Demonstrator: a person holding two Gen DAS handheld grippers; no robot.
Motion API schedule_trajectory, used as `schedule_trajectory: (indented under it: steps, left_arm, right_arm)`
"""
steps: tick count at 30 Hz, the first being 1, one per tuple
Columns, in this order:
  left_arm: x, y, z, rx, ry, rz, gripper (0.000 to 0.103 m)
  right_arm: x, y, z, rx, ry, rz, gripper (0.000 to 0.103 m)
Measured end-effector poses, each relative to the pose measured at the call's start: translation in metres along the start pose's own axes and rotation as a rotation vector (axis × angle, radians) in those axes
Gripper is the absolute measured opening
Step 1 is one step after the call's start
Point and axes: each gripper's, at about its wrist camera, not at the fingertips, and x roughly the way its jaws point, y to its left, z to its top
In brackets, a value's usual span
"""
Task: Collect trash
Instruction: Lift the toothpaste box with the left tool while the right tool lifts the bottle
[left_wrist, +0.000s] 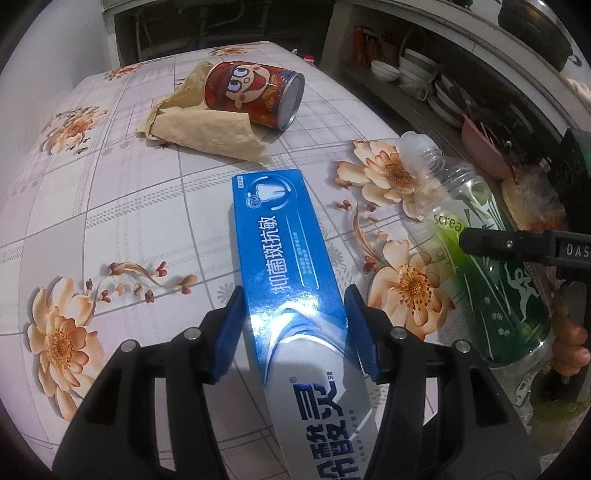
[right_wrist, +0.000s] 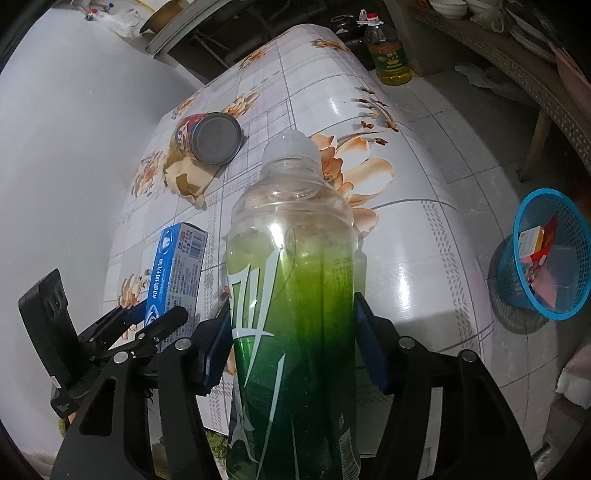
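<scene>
Left tool: set about half open, its blue pads pressed against the two long sides of a blue toothpaste box. The box is grasped near its lower end and is pointed away from the camera over the bench; whether it is lifted clear of the bench cannot be told.

Right tool: set about half open, its pads closed on the green-labelled body of a plastic bottle. The bottle is clear, capped in white, and is held with the cap end pointing away from the camera. In the left wrist view the same bottle is seen at the right edge, with one black finger of the right tool lying across it and part of a hand seen behind it.

Bench: covered in a pale checked cloth printed with orange flowers.

Red can: lying on its side at the far end of the bench, printed with a cartoon face, its metal end turned toward the right tool.

Crumpled brown paper: lying against and partly under the can.

Blue basket: standing on the tiled floor to the right of the bench, holding several small packets.

Oil bottle: standing on the floor beyond the far end of the bench.
</scene>
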Motion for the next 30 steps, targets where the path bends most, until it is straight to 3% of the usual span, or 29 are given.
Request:
schedule_trajectory:
  steps: [30]
  left_arm:
    - [0.005, -0.007, 0.000, 0.016, 0.005, 0.025, 0.050]
  right_arm:
    - [0.011, -0.007, 0.009, 0.081, 0.007, 0.064, 0.065]
